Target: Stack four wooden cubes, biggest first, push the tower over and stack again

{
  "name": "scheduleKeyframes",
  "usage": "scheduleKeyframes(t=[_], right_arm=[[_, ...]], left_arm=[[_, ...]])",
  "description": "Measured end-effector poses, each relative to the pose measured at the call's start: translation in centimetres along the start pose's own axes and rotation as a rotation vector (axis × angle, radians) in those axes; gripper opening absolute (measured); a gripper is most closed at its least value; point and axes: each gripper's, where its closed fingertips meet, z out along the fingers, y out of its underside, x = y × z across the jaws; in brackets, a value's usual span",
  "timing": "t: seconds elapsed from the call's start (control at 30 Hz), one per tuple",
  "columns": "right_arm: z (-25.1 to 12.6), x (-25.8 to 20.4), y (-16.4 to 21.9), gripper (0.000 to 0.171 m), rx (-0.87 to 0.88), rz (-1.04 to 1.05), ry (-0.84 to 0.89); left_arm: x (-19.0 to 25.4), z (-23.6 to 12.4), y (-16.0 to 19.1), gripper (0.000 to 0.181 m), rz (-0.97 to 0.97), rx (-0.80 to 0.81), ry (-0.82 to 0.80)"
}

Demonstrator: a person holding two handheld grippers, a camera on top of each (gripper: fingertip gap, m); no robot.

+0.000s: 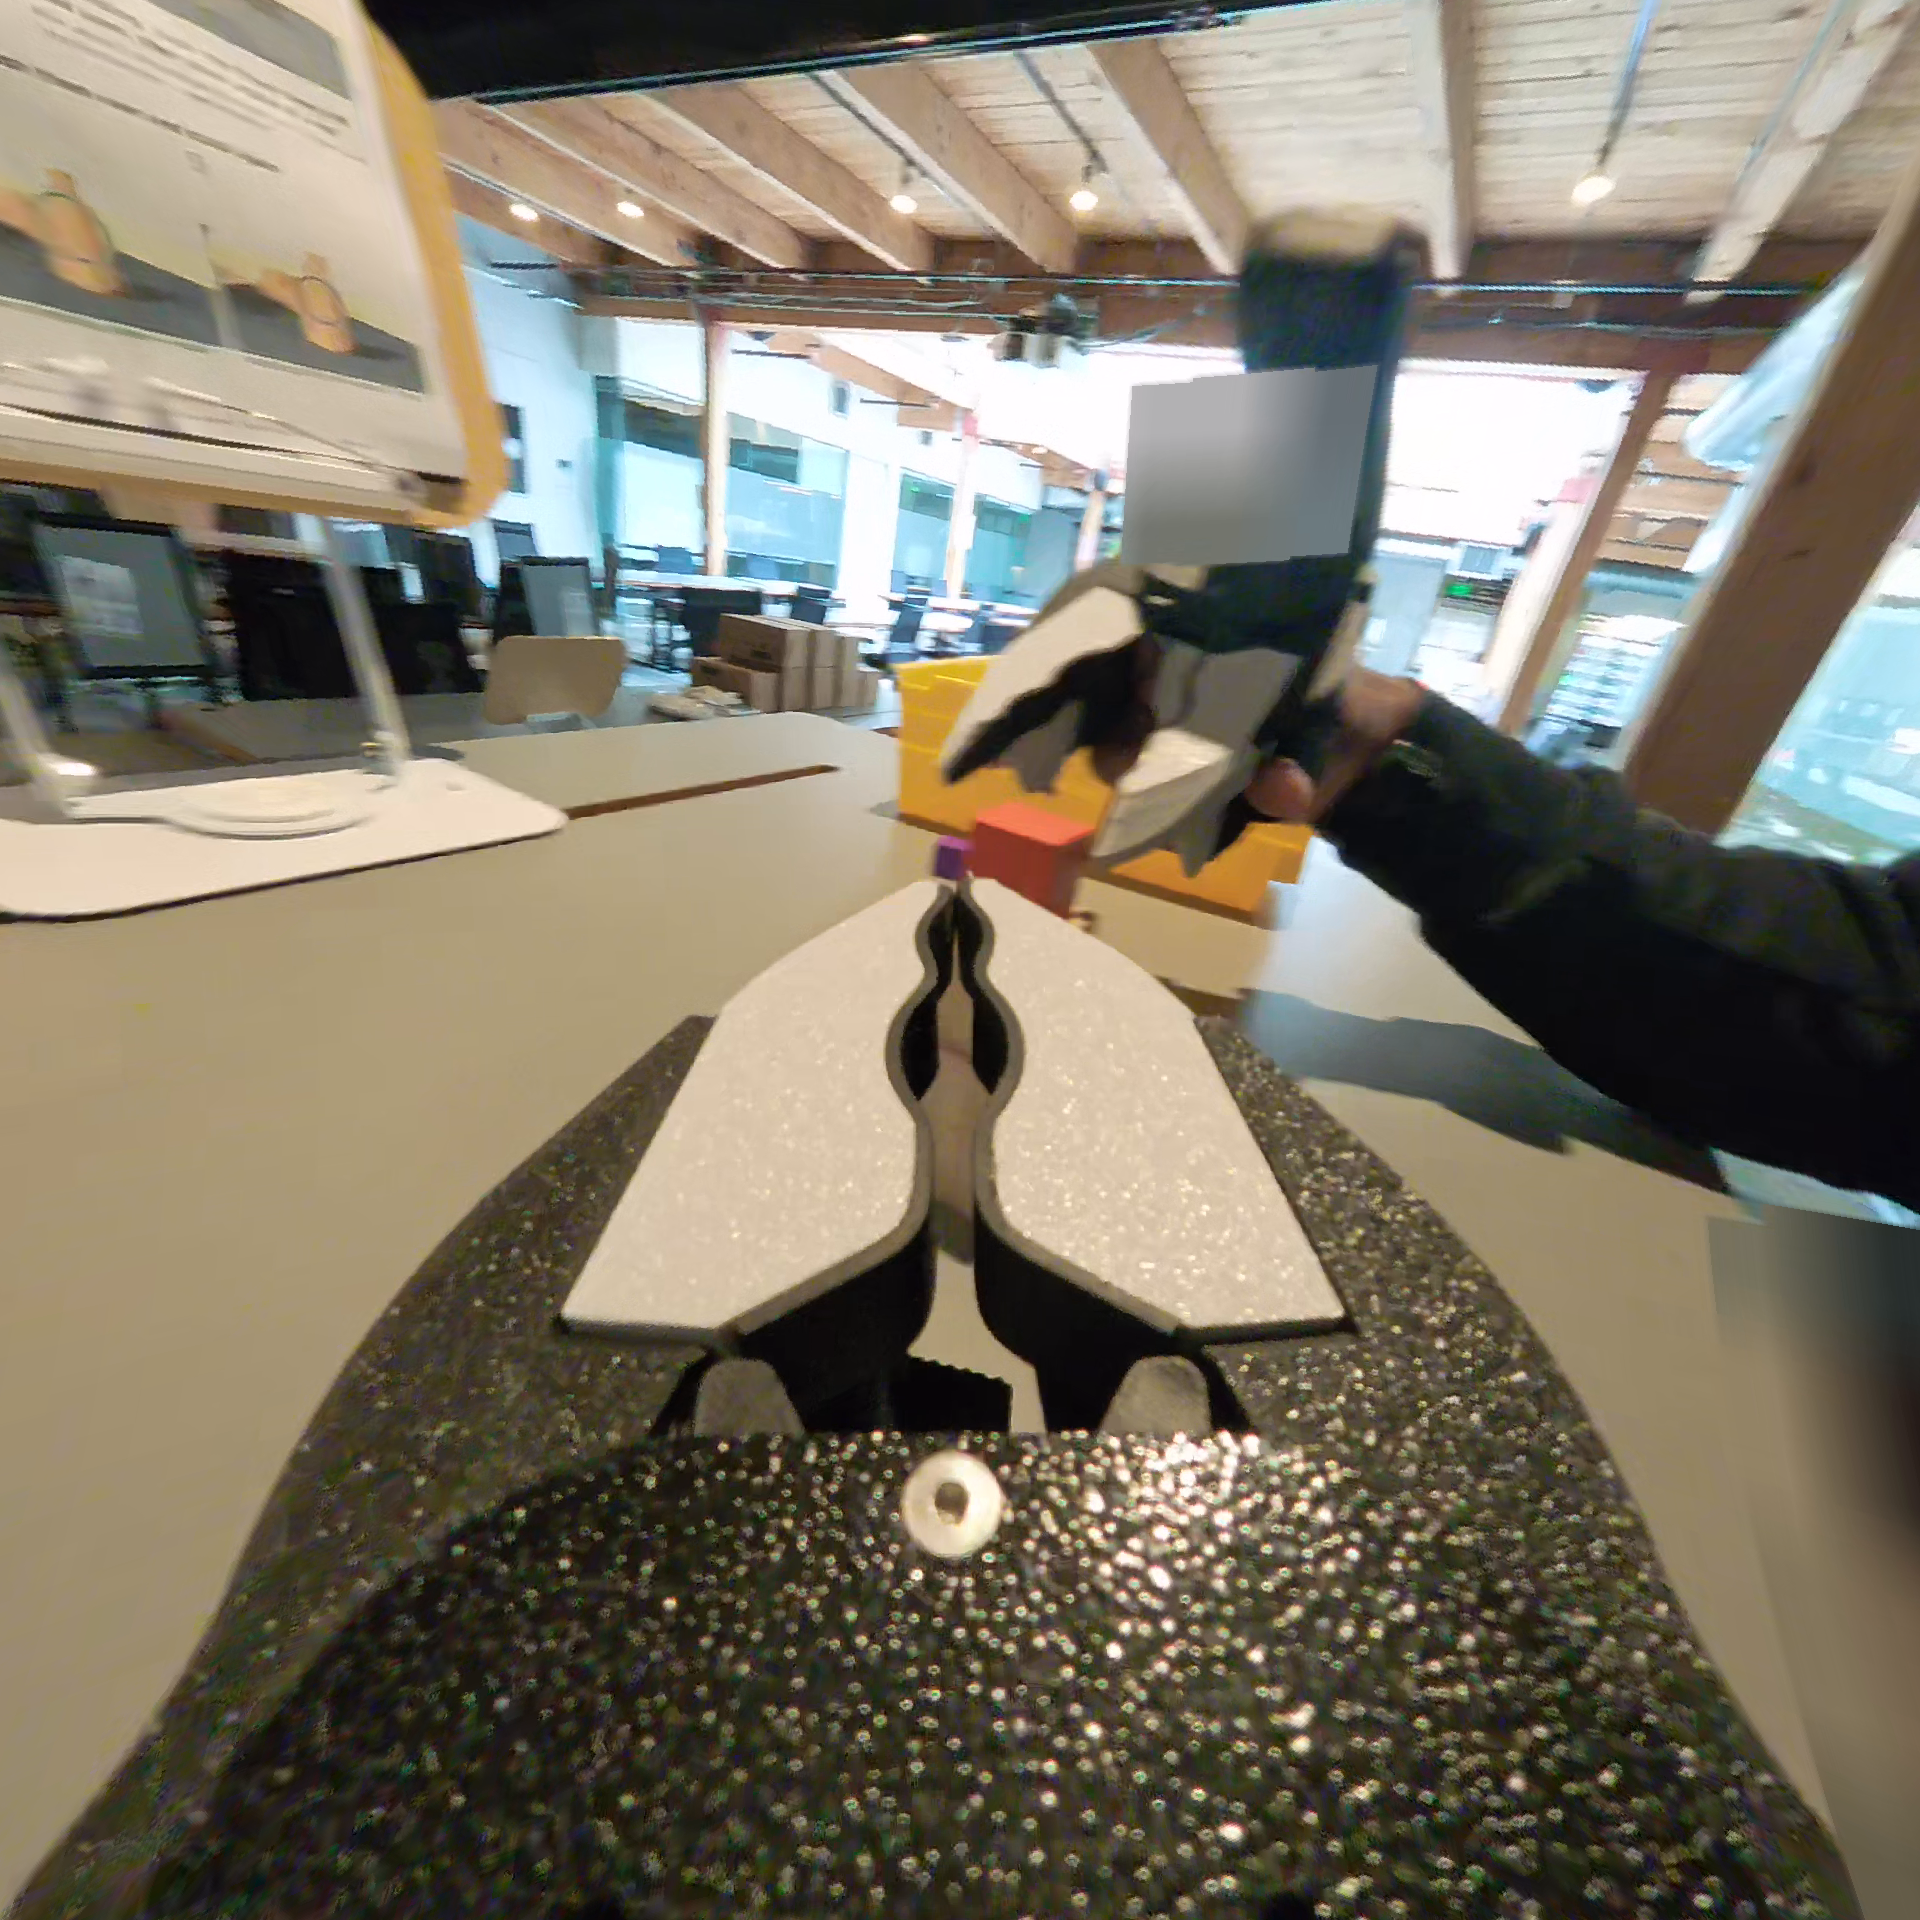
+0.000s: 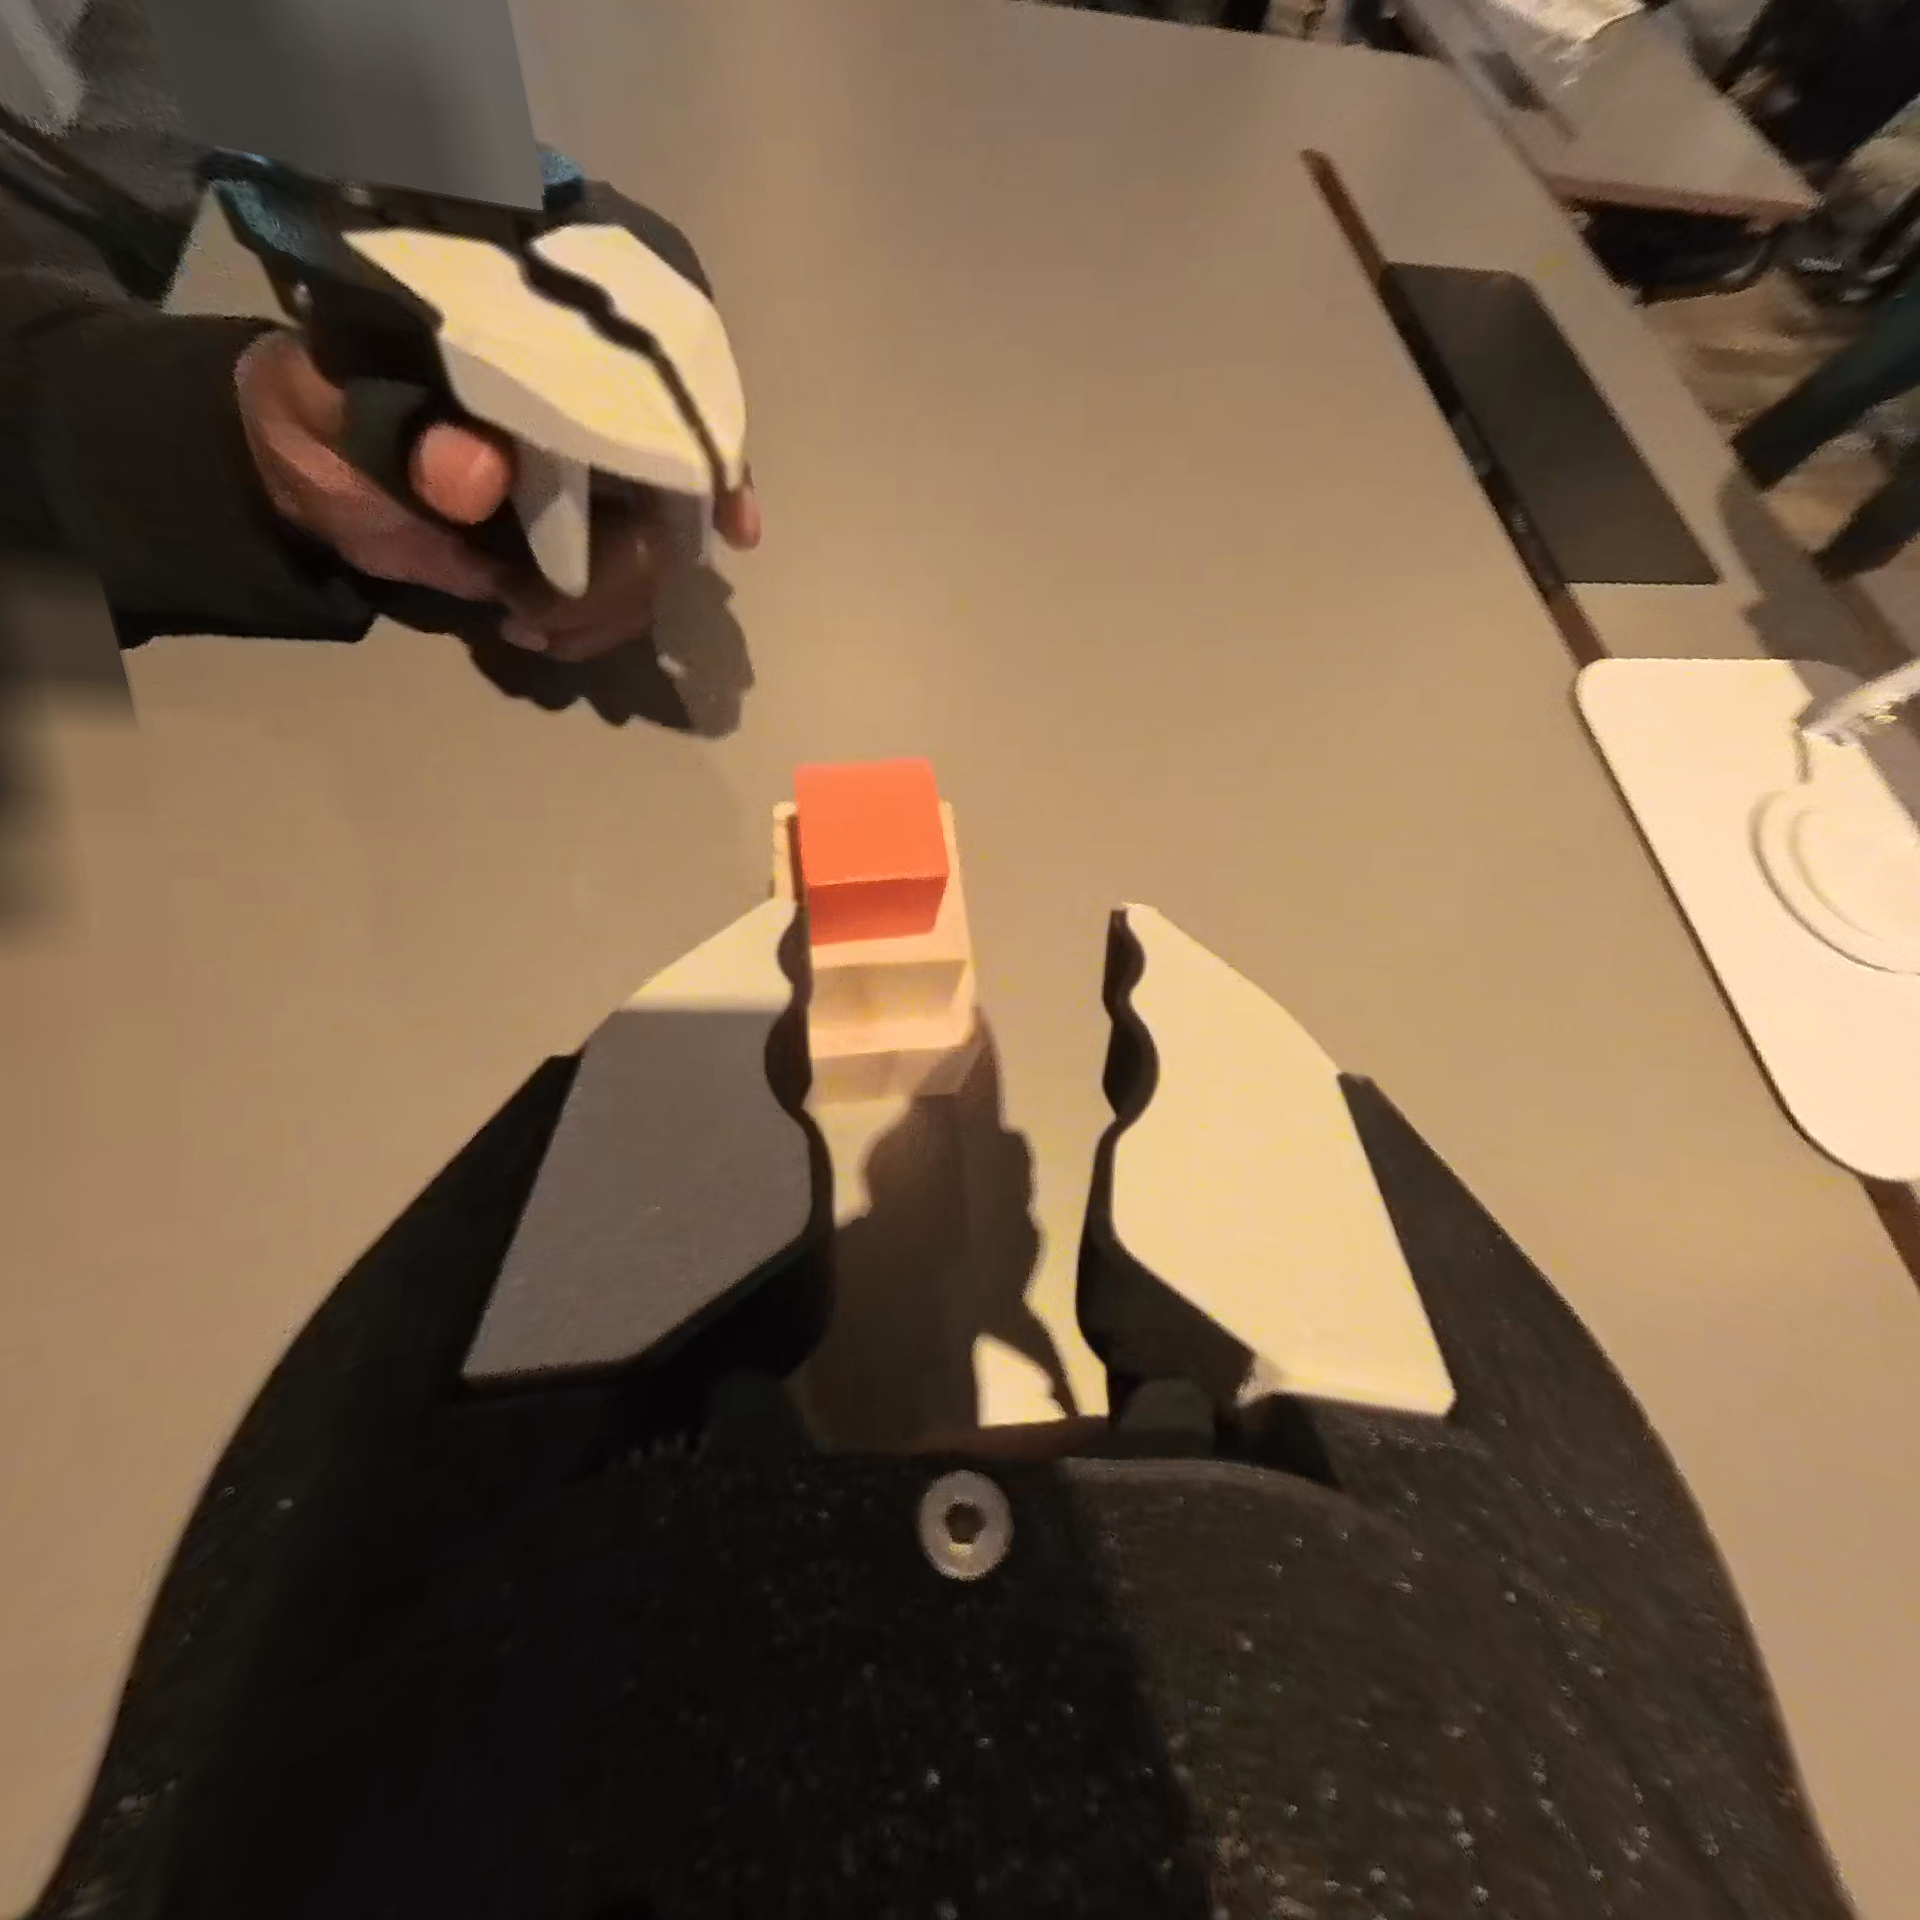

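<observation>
An orange cube [image 2: 873,842] sits on a pale wooden cube [image 2: 894,987] on the grey table [image 2: 1039,416]; blur hides whether another cube lies beneath. My right gripper [image 2: 951,920] is open and empty, with its jaws just in front of and above this stack. In the left wrist view the right gripper [image 1: 1023,795] hovers over the orange cube [image 1: 1029,852]. My left gripper [image 1: 956,888] is shut, with a small purple cube [image 1: 951,857] pinched at its tips. In the right wrist view the left gripper [image 2: 732,483] is held above the table, left of and beyond the stack.
A yellow bin [image 1: 935,707] stands behind the stack. A white stand base [image 2: 1714,883] with a clear holder lies at the table's side and also shows in the left wrist view [image 1: 260,831]. A black strip [image 2: 1538,416] lies along a table seam. One gripper's finger ends stand about 10 centimeters off the other's.
</observation>
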Motion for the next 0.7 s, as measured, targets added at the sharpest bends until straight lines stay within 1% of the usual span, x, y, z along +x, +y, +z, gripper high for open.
scheduleKeyframes(t=[0.1,0.2,0.27,0.33,0.37,0.47,0.6,0.7], right_arm=[[-1.5,1.4,0.3,0.054,0.073,0.017,0.105],[-3.5,3.9,1.6,0.05,0.171,0.091,0.259],[-5.2,6.3,3.8,0.047,0.193,0.202,0.404],[-6.9,8.8,7.1,0.046,0.153,0.36,0.561],[-7.6,9.4,8.5,0.045,0.138,0.429,0.611],[-8.6,10.2,12.0,0.045,0.084,0.602,0.673],[-9.8,11.1,15.4,0.045,-0.047,0.636,0.798],[-9.8,12.1,17.7,0.046,-0.135,0.655,0.869]], left_arm=[[-4.0,-0.9,-0.9,0.004,-0.03,0.039,-0.106],[-7.2,-0.6,-1.2,0.009,-0.065,0.033,-0.117],[-8.7,0.8,-0.9,0.017,-0.064,-0.009,-0.089],[-9.6,2.9,-0.4,0.024,-0.05,-0.053,-0.038],[-9.8,4.1,-0.3,0.025,-0.039,-0.068,-0.01],[-10.0,7.9,0.5,0.027,-0.007,-0.11,0.081],[-9.4,11.7,1.7,0.028,0.032,-0.174,0.166],[-8.7,12.4,2.6,0.028,0.08,-0.23,0.187]])
